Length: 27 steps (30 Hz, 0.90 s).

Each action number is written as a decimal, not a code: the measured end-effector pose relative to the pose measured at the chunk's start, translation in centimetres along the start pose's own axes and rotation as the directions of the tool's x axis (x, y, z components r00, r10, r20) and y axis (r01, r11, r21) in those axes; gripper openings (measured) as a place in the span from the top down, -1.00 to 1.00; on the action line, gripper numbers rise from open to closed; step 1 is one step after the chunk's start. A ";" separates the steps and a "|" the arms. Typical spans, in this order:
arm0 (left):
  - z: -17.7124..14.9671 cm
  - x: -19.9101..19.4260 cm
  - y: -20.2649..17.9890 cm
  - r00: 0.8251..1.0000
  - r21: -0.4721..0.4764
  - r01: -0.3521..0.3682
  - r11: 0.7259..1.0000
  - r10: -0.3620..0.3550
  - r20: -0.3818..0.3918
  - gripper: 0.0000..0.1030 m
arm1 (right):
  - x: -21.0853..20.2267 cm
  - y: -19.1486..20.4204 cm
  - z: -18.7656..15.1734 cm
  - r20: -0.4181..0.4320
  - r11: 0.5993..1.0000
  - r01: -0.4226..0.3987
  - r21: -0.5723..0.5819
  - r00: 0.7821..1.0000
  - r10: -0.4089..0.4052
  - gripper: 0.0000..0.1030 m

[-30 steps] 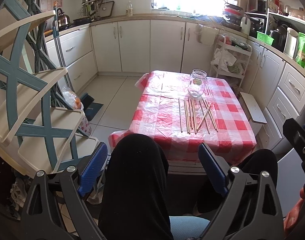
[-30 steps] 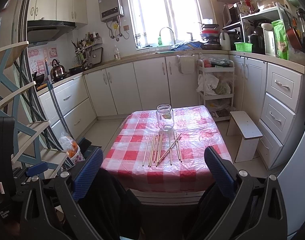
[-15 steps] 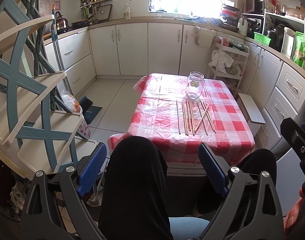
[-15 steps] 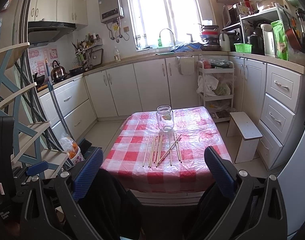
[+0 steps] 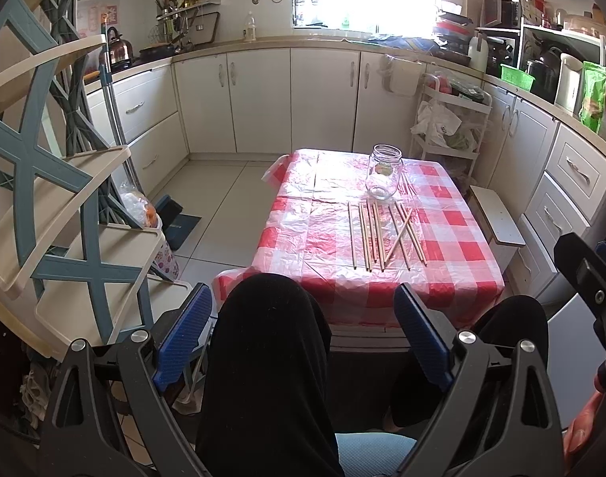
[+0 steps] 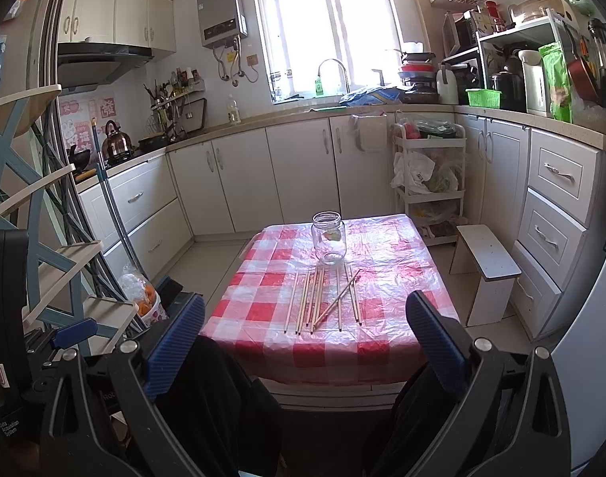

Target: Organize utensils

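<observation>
Several wooden chopsticks (image 5: pixel 376 234) (image 6: pixel 323 300) lie side by side on a low table with a red-and-white checked cloth (image 5: pixel 315 238) (image 6: pixel 259 306), one lying crosswise over the others. Just behind them stands an empty clear glass jar (image 5: pixel 383 171) (image 6: pixel 329 237), upright. My left gripper (image 5: pixel 303 336) is open, well short of the table, above a person's knees in black trousers (image 5: pixel 267 342). My right gripper (image 6: pixel 303 342) is also open and empty, held back from the table's near edge.
A blue-and-cream tiered rack (image 5: pixel 52 198) stands close on the left. A small white stool (image 6: pixel 488 264) sits right of the table, by white drawers (image 6: pixel 557 214). A white trolley (image 6: pixel 426 183) with bags stands behind. Kitchen cabinets line the back wall.
The left wrist view has tilted down slightly, so the table and jar sit lower in frame. The right gripper's view is almost unchanged. Both grippers stay open.
</observation>
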State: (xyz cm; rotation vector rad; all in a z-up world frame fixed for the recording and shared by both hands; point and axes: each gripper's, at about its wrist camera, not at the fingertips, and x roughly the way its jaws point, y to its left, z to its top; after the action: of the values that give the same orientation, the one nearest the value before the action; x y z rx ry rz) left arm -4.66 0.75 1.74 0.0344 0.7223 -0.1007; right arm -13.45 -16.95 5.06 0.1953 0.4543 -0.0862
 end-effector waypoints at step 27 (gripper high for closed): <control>2.0 5.2 0.2 0.999 -0.002 -0.013 1.000 0.013 -0.050 -0.74 | 5.5 -1.0 0.1 -0.062 1.000 0.021 -0.006 0.998 -0.021 -0.90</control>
State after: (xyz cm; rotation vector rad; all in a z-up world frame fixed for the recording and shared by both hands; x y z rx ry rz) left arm 0.58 0.37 -0.17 0.0394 0.7719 -0.0864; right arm -8.61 -18.12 2.57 0.1881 0.5186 -0.0998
